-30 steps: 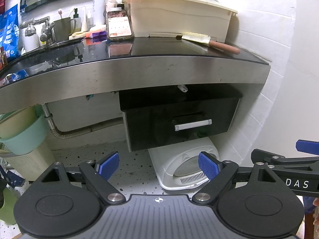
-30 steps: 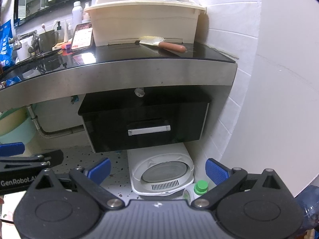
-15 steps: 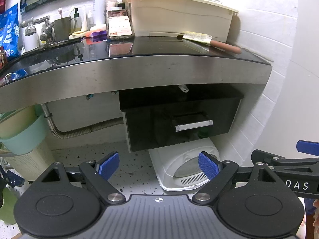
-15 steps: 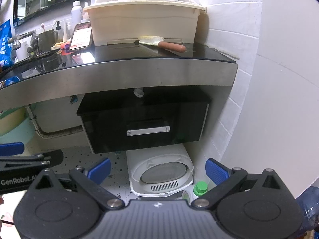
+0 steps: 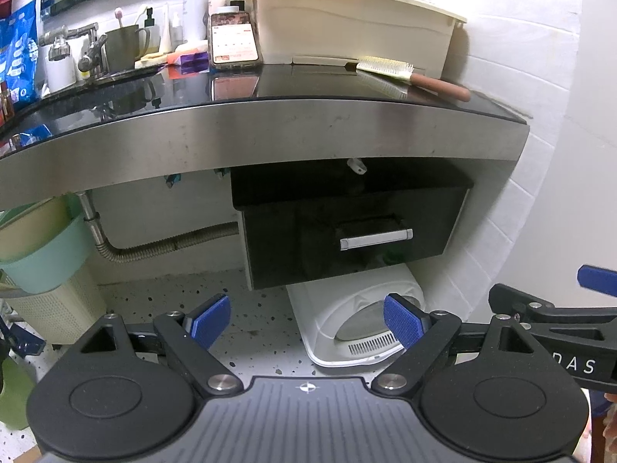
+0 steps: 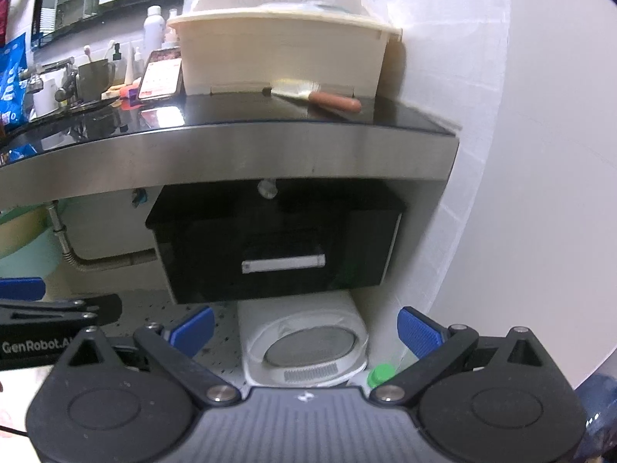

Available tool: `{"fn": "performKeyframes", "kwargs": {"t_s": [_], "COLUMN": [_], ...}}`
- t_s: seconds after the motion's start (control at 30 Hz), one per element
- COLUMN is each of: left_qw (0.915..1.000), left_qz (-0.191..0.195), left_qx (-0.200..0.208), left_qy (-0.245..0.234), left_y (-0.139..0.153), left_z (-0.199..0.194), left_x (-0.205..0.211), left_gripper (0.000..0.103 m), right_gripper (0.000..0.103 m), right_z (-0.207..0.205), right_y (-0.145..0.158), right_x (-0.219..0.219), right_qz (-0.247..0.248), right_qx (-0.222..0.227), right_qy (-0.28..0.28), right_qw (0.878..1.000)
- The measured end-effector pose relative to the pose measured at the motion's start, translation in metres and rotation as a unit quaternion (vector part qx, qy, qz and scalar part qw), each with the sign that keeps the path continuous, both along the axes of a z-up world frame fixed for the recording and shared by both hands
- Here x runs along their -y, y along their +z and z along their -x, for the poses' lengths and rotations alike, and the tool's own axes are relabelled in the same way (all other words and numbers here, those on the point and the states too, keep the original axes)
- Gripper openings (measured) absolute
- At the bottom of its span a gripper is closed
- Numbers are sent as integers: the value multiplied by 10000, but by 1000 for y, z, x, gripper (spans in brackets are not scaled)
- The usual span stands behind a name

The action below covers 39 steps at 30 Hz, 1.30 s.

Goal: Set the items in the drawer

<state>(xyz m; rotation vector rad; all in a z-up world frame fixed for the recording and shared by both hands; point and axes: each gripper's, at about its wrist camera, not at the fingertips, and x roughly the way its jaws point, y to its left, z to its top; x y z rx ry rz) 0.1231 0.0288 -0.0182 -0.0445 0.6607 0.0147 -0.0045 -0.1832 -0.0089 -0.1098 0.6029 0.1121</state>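
Observation:
A black drawer (image 5: 347, 231) with a silver bar handle (image 5: 376, 238) hangs shut under the steel-fronted black counter (image 5: 250, 131). It shows in the right wrist view too, drawer (image 6: 277, 250) and handle (image 6: 283, 263). A hairbrush with a brown handle (image 5: 408, 75) lies on the counter's right end, also seen as the hairbrush (image 6: 316, 94). A phone (image 5: 234, 42) leans against a cream tub (image 5: 347, 27). My left gripper (image 5: 306, 322) is open and empty, well short of the drawer. My right gripper (image 6: 304, 330) is open and empty too, beside it.
A white scale-like appliance (image 5: 358, 320) sits on the speckled floor under the drawer, with a green-capped bottle (image 6: 380, 374) at its right. A tap (image 5: 85, 44), cup and bottles crowd the counter's left. A mint basin (image 5: 46, 254) and pipe (image 5: 166, 245) are at left. A tiled wall (image 5: 532, 200) closes the right.
The right wrist view has shifted a little and is now slightly blurred. The left view is unchanged and both grippers remain open.

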Motion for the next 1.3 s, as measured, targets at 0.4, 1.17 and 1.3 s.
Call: {"fn": "performKeyframes", "kwargs": {"t_s": [0.4, 1.17, 1.3], "left_qw": [9999, 9996, 9995], "left_qz": [109, 273, 297], "left_qx": [102, 45, 1], "left_qy": [-18, 93, 82], "left_y": [-2, -13, -17], "left_z": [6, -6, -9], "left_x": [-1, -16, -17], "left_gripper": [87, 92, 92], "right_gripper": [102, 101, 102], "right_z": [3, -124, -143], "right_y": [-10, -76, -93], "right_x": [14, -11, -26], "right_qz": [44, 1362, 2004], "right_qx": [723, 464, 474], "right_qy": [668, 2567, 3248], "right_qw": [9951, 9557, 9231]}}
